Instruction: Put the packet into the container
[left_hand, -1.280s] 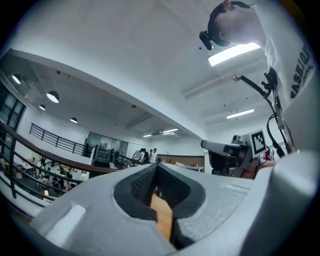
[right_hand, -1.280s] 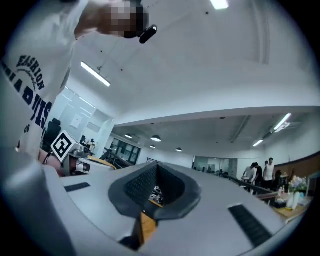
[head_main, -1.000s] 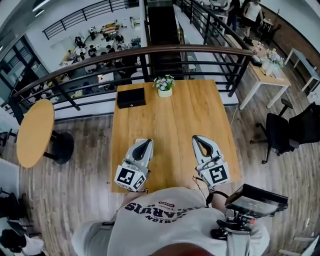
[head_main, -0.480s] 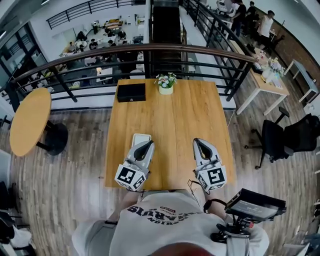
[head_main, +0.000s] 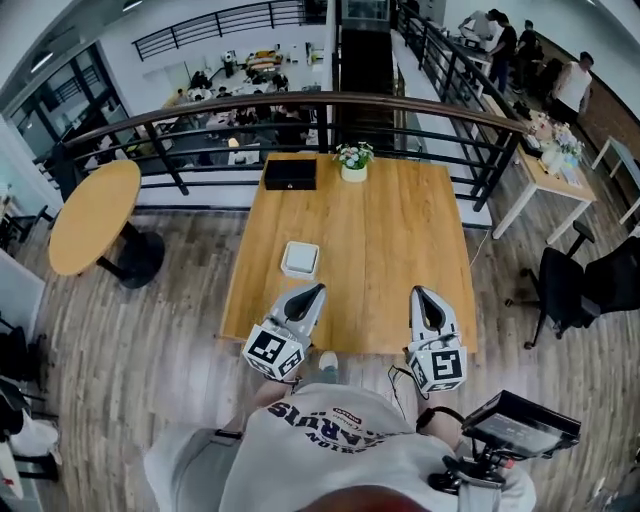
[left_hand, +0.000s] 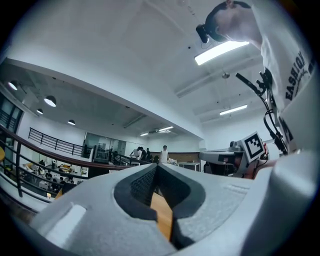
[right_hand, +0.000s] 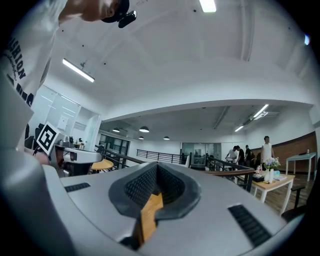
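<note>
On the wooden table lies a small white square object; I cannot tell whether it is a packet or a tray. A black box sits at the table's far edge. My left gripper hovers at the near edge, just short of the white object, its jaws shut and empty. To its right my right gripper is also over the near edge, shut, holding nothing. In the left gripper view the left gripper shows closed tips, as does the right gripper in its own view.
A white pot of flowers stands beside the black box. A curved railing runs behind the table. A round wooden table is at the left, an office chair at the right. People stand far back.
Both grippers have drawn back together toward the table's near edge. The white object, earlier mostly hidden under the left gripper, now lies uncovered ahead of it.
</note>
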